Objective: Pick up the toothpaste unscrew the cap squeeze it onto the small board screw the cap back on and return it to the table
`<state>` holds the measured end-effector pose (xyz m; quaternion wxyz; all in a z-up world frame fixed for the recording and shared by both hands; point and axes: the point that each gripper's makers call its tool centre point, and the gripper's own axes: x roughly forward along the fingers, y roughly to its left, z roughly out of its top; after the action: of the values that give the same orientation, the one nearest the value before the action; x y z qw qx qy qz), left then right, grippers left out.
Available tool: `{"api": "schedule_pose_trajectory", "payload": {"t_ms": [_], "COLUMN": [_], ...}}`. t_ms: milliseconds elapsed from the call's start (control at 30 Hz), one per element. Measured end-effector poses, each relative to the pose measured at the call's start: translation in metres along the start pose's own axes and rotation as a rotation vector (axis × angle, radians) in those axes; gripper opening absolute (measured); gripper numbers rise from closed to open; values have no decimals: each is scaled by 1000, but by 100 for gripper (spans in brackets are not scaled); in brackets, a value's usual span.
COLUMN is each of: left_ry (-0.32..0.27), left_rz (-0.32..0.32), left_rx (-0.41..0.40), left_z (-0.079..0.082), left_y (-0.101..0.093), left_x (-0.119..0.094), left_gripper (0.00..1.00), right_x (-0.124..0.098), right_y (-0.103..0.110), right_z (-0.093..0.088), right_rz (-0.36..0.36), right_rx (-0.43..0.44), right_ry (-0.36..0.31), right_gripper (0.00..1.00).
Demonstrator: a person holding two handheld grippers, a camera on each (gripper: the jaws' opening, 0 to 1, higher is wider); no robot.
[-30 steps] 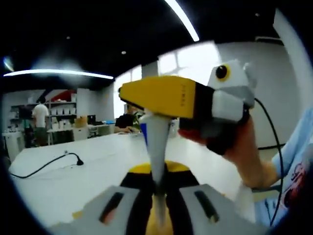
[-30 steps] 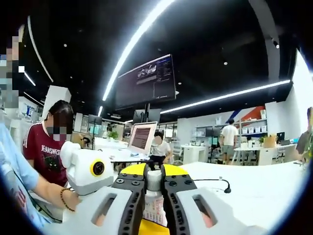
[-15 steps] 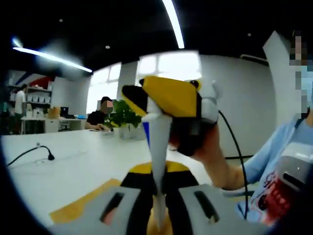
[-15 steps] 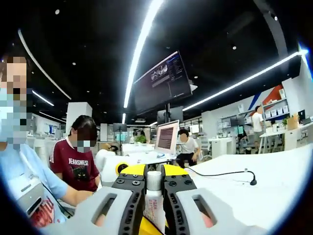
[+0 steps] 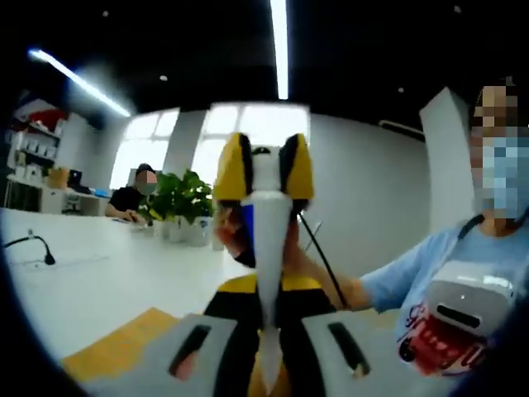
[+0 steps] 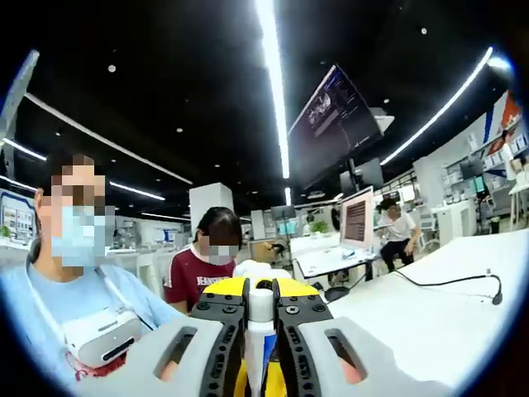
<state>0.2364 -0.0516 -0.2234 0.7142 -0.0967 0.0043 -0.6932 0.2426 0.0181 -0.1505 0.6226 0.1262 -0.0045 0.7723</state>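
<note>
A white toothpaste tube (image 5: 269, 248) stands up from my left gripper (image 5: 269, 335), which is shut on its flat end. At the tube's top, the yellow and black right gripper (image 5: 266, 169) faces the left gripper view end-on, its jaws closed on the cap end, with a hand (image 5: 235, 240) behind it. In the right gripper view, my right gripper (image 6: 261, 304) is shut on the white cap (image 6: 261, 303), and the tube (image 6: 263, 357) with blue print runs down between the jaws. An orange board (image 5: 111, 347) lies on the white table at lower left.
A white table (image 5: 99, 281) stretches to the left, with a black cable (image 6: 450, 284) lying on it. The person in a light blue shirt (image 5: 430, 273) is close on the right. Other people, potted plants (image 5: 178, 198) and monitors are in the background.
The right gripper has turned around the tube's cap end, from side-on to end-on in the left gripper view. Both views have swung towards the person in blue. Both grips have held.
</note>
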Motion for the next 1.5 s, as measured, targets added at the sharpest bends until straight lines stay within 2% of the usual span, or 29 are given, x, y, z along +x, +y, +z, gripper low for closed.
{"api": "schedule_pose_trajectory", "payload": {"t_ms": [67,200,333,400,500,567,700,800,867,1000,1100,1200,1300,1333,1400,1467,1500], "left_ry": [-5,0,-7,-13,-15,-17,-7,-5,-5,9,9,13,17,16,17,32,57], "left_rz": [-7,3,-34,-41,-59,-77,-85,-89,-86,-65,-43,2,44,57,95,137,157], "left_rx": [-16,-14,-39,-41,-47,-65,-67,-58,-51,-38,-55,-53,-48,-52,-56,-32,-27], "left_z": [1,-2,-4,-3,-3,-4,-7,-7,-7,-10,-10,-10,-11,-11,-12,-14,-18], "left_y": [-1,0,-5,-6,-9,-11,-13,-14,-14,-9,-3,7,16,18,25,33,37], "left_x": [0,1,4,4,5,6,8,8,8,8,8,5,2,2,0,-2,-3], "left_gripper": [5,5,5,5,5,5,5,5,5,5,5,5,5,5,5,5,5], "right_x": [-1,-6,-12,-13,-11,-12,-11,-8,-7,-12,-4,-9,-18,-21,-25,-28,-31], "right_y": [0,1,10,10,19,21,35,45,48,40,43,24,1,-7,-15,-22,-28], "right_z": [0,0,1,2,-1,-2,-9,-14,-16,-15,-23,-16,-4,-1,3,8,11], "right_rz": [56,111,229,255,353,393,507,546,545,503,426,333,222,160,89,-18,-72], "right_rx": [15,6,-26,-22,10,34,24,21,20,3,-30,-35,-43,-57,-87,-155,-164], "right_ry": [-6,1,25,30,33,34,19,2,-3,2,-12,-39,-67,-65,-58,-68,-81], "right_gripper": [9,9,10,10,10,10,10,10,10,11,11,13,20,22,26,35,44]}}
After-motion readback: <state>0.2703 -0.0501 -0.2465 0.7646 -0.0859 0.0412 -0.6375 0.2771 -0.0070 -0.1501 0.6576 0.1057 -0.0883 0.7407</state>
